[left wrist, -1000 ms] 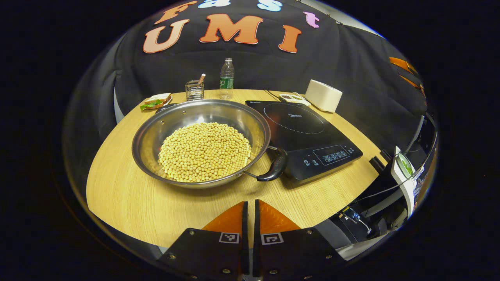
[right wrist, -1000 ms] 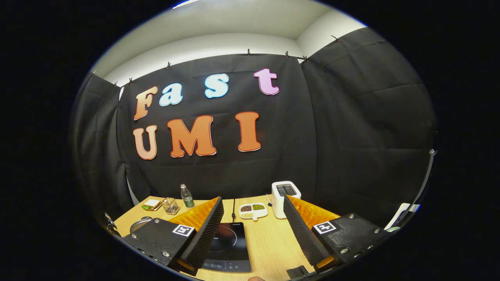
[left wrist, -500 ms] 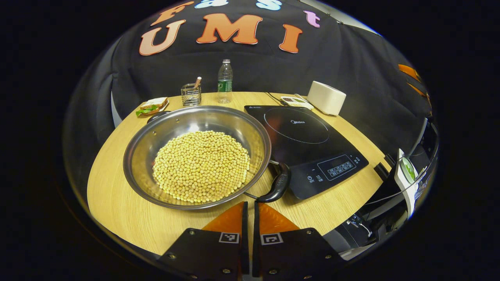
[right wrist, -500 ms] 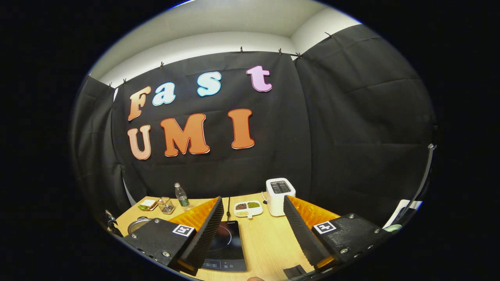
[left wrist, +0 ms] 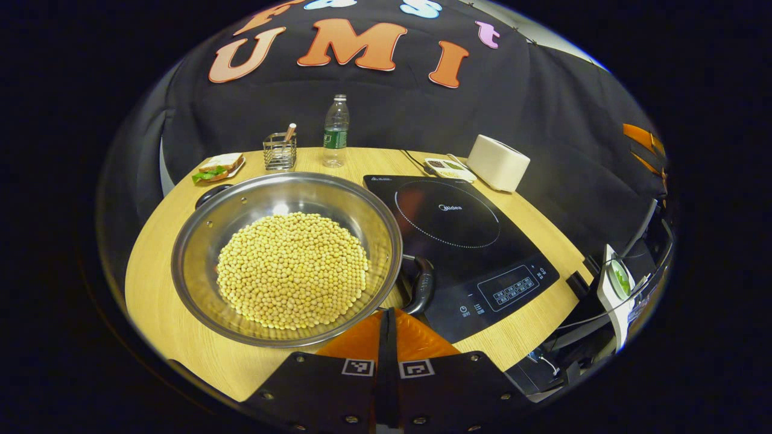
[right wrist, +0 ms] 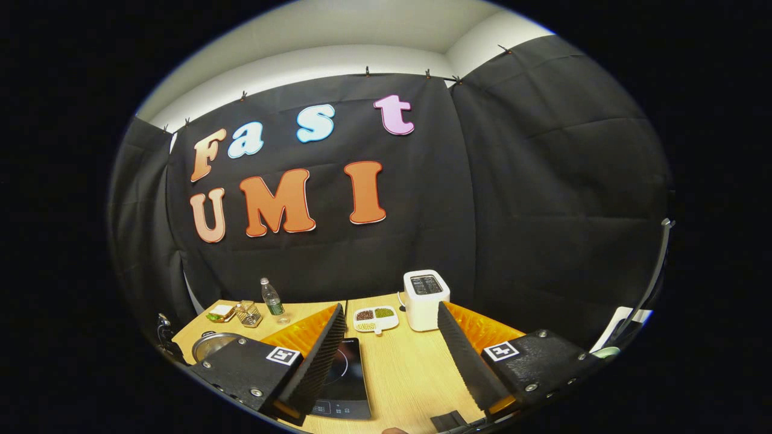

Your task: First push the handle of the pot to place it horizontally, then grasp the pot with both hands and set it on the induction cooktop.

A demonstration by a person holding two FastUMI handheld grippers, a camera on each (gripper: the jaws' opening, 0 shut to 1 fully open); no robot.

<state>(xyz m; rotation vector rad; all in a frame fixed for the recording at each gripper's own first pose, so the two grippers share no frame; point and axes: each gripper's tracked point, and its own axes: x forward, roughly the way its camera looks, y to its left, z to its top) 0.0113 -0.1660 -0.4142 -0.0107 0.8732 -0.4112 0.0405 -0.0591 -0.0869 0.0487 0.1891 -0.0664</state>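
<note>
A wide steel pot full of yellow soybeans sits on the wooden table, left of the black induction cooktop. Its black near handle curves over the cooktop's front left corner, and its far handle points toward the back left. My left gripper is shut with nothing in it, its tips just short of the pot's rim beside the near handle. In the right gripper view, my right gripper is open and held high above the table, with the cooktop and the pot low at the left.
At the back of the table stand a water bottle, a wire holder, a sandwich on a plate, a white toaster and a divided dish. Equipment and cables sit off the table's right edge.
My left gripper has moved forward until its shut tips reach the pot's rim and near handle. The right gripper view has shifted a little, showing more of the table.
</note>
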